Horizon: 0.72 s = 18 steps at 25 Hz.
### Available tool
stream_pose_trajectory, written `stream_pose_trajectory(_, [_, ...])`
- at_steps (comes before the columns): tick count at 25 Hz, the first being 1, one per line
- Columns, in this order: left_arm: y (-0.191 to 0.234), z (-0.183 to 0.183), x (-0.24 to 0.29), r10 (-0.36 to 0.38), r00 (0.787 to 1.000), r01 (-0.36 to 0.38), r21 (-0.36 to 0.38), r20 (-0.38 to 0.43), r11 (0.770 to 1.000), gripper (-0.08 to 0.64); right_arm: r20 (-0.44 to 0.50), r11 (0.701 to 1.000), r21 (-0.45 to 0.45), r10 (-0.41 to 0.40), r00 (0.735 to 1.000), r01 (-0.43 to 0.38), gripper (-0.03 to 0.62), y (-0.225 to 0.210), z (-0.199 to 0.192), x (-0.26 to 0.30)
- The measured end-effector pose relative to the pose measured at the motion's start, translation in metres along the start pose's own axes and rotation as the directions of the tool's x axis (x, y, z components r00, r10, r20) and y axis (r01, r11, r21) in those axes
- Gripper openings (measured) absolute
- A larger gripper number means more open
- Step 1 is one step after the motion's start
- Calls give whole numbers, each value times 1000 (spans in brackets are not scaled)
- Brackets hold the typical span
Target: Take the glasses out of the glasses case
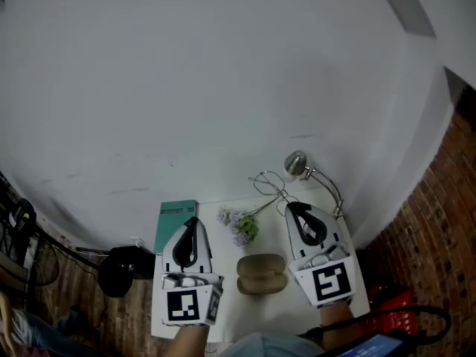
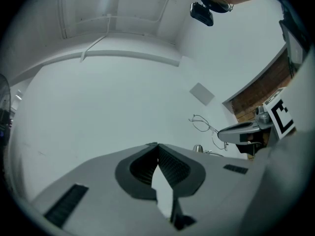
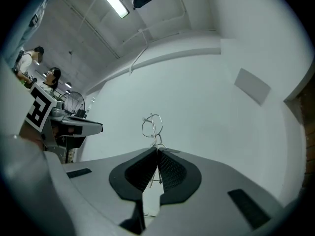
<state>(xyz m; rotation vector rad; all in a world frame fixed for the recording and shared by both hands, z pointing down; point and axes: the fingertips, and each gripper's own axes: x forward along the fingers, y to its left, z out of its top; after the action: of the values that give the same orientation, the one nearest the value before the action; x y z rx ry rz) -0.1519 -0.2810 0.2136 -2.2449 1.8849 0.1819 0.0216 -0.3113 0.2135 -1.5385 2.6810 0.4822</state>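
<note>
Olive-tan and clam-shaped, the glasses case [image 1: 262,274] lies open on the white table [image 1: 238,312] nearest the person, between the two raised grippers. Nothing shows inside it, so its part in the task looks finished.

Left of it, the left gripper [image 1: 193,222] is held up with its jaws brought together at the tips on nothing. It is probably just parked clear of the work.

On the right, the right gripper [image 1: 293,206] has its jaws pinched on the wire-frame glasses [image 1: 271,183]. In the right gripper view a thin metal arm of the frame runs down between the ribbed pads [image 3: 171,169], and the round rims stand up just past the tips. So the glasses are out of the case and in the air, above the far part of the table. I judge that gripping the wire keeps the pads off the lenses, but so slim a hold could let the frame swing or slip, so setting it down calls for a slow hand.

Just beyond the case lies a sprig of lilac flowers [image 1: 242,227]. A teal box [image 1: 177,222] sits farther left and a chrome-headed desk lamp [image 1: 299,163] far right, against the white wall [image 1: 223,88].

The box carries pale print too small to read. Each marker cube [image 1: 184,305] shows only black-and-white squares, and no brand is legible on the case.
</note>
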Motion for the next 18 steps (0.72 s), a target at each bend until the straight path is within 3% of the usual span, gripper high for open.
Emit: stream_pose_trajectory(18, [-6,7,-8,2,1000,-2,-4,12,1000,6,37,1000,-2,-30,999,30,25,-2,16,-14])
